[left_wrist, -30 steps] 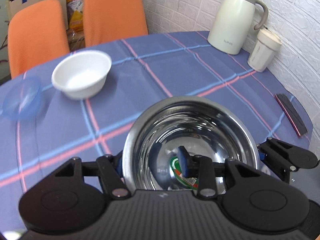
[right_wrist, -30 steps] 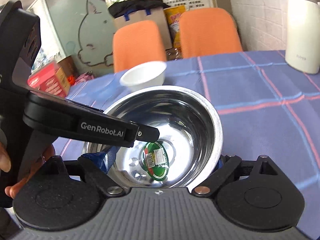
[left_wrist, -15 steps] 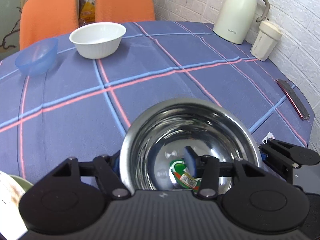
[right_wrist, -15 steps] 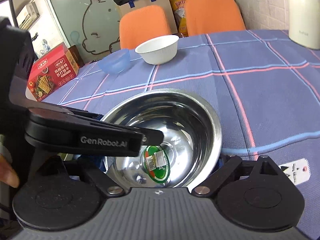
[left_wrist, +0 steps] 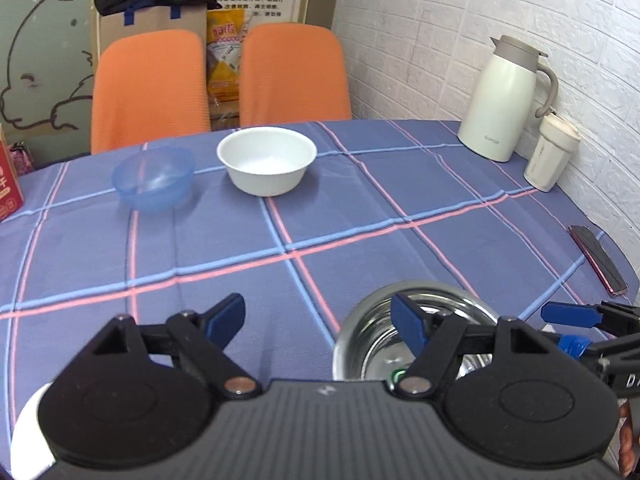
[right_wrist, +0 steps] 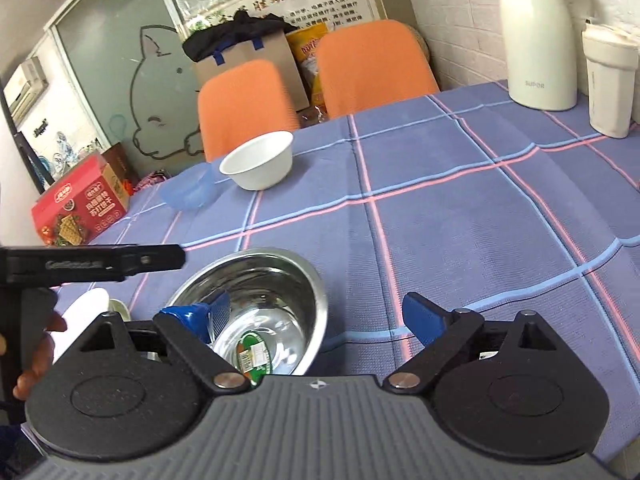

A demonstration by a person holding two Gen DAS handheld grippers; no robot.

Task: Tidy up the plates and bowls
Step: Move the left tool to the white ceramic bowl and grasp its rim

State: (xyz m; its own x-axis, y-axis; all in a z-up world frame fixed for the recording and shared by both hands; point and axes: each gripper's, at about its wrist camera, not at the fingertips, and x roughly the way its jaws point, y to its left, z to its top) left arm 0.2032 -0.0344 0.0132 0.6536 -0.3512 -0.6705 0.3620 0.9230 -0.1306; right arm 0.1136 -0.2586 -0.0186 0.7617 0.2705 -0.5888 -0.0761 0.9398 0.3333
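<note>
A steel bowl (left_wrist: 416,332) with a green sticker inside rests near the table's front edge. My left gripper (left_wrist: 316,320) stands open, its right finger over the bowl's rim and its left finger above bare cloth. In the right wrist view the steel bowl (right_wrist: 260,300) lies left of centre. My right gripper (right_wrist: 314,318) is open, with its left finger at the bowl's near rim. A white bowl (left_wrist: 267,160) and a blue plastic bowl (left_wrist: 154,178) stand at the far side. The left gripper's body (right_wrist: 92,266) shows at the left, held by a hand.
A cream jug (left_wrist: 504,100) and a lidded cup (left_wrist: 550,156) stand by the brick wall at the right. A phone (left_wrist: 596,258) lies near the right edge. A red box (right_wrist: 80,208) sits far left, a white plate (right_wrist: 86,312) near left. Two orange chairs (left_wrist: 152,88) stand behind.
Both grippers held the steel bowl and drew it back toward the near edge. Now both have opened and let it go, and the left gripper has shifted to the left of it.
</note>
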